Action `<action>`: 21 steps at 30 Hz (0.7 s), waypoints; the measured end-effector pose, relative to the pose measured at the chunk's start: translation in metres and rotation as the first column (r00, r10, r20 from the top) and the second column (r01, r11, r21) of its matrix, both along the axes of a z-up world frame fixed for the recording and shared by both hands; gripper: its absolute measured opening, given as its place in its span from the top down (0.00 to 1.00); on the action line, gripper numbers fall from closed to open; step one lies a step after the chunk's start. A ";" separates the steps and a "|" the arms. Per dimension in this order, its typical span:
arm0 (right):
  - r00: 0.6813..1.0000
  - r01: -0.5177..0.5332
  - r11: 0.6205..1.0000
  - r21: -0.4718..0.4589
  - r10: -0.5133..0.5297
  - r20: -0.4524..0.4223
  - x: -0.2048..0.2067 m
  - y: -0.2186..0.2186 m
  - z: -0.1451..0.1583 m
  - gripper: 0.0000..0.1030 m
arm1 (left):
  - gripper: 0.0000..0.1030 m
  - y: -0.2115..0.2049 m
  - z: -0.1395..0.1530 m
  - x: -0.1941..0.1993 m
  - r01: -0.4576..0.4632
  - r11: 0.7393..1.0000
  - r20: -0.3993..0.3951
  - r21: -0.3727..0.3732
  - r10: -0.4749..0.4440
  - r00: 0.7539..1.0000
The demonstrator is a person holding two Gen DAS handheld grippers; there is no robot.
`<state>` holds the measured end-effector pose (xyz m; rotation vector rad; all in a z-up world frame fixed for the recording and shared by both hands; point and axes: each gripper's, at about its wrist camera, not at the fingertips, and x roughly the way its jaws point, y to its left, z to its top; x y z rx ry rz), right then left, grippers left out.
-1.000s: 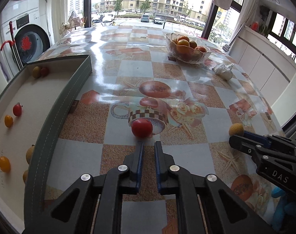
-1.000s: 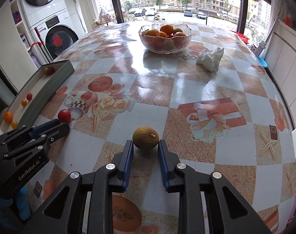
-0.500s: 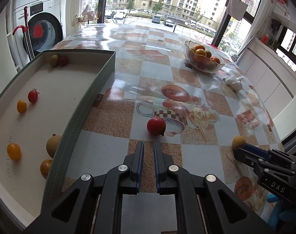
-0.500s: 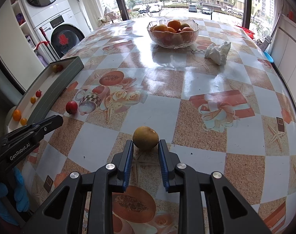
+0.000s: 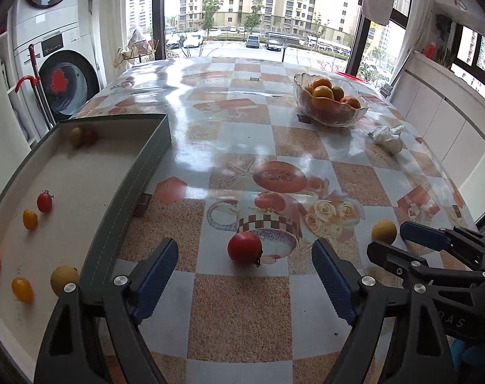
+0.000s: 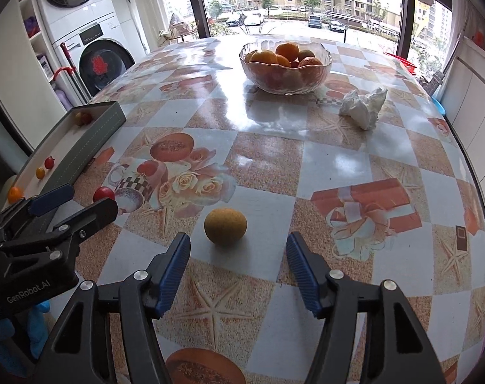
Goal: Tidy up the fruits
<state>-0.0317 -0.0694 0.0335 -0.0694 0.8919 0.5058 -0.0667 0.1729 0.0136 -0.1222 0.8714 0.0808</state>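
A red tomato lies on the patterned tablecloth just ahead of my left gripper, which is open wide and empty. A yellow-brown round fruit lies just ahead of my right gripper, also open wide and empty. That fruit shows in the left wrist view beside the right gripper's fingers. The tomato shows in the right wrist view by the left gripper's fingers. A grey tray on the left holds several small fruits.
A glass bowl of oranges stands at the far side of the table. A crumpled white tissue lies right of it. A washing machine stands beyond the table's left edge. White cabinets line the right side.
Both grippers have opened wide from shut. Both have pulled back a little from their fruits, and the views have lifted.
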 end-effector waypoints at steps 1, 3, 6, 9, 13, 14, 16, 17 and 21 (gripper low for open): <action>1.000 -0.006 1.000 -0.007 0.006 0.008 0.002 0.003 0.000 0.47 | 0.18 -0.001 -0.002 0.002 -0.003 1.000 -0.011 0.002 0.003 1.000; 0.999 -0.022 0.999 -0.024 0.023 0.025 0.005 0.009 0.001 0.72 | 0.43 -0.001 -0.009 0.007 -0.001 1.000 -0.046 -0.017 0.000 0.999; 0.999 -0.035 0.999 -0.008 0.035 0.016 0.004 0.008 0.002 0.71 | 0.78 -0.003 -0.008 0.007 0.023 0.999 -0.038 -0.025 -0.024 0.999; 0.999 -0.031 0.999 0.024 0.031 -0.007 0.001 0.001 0.002 0.71 | 0.78 0.000 -0.007 0.003 0.028 0.997 -0.037 -0.074 -0.031 0.999; 0.999 -0.021 0.999 0.047 0.023 -0.032 0.000 -0.005 0.002 0.71 | 0.78 -0.001 -0.002 -0.003 0.028 0.996 -0.025 -0.086 -0.030 0.999; 0.999 -0.020 0.999 0.050 0.022 -0.036 -0.001 -0.006 0.002 0.71 | 0.78 -0.001 0.000 -0.005 0.028 0.996 -0.018 -0.086 -0.029 0.999; 0.999 -0.020 0.998 0.053 0.022 -0.037 -0.003 -0.006 0.004 0.71 | 0.78 0.000 0.006 -0.009 0.028 0.995 -0.001 -0.091 -0.028 1.000; 0.999 -0.022 0.998 0.052 0.024 -0.034 -0.004 -0.006 0.006 0.71 | 0.78 0.002 0.010 -0.011 0.028 0.995 0.009 -0.094 -0.027 1.000; 0.999 -0.032 0.998 0.049 0.034 -0.025 -0.010 -0.003 0.013 0.71 | 0.78 0.008 0.023 -0.020 0.024 0.995 0.047 -0.096 -0.019 0.999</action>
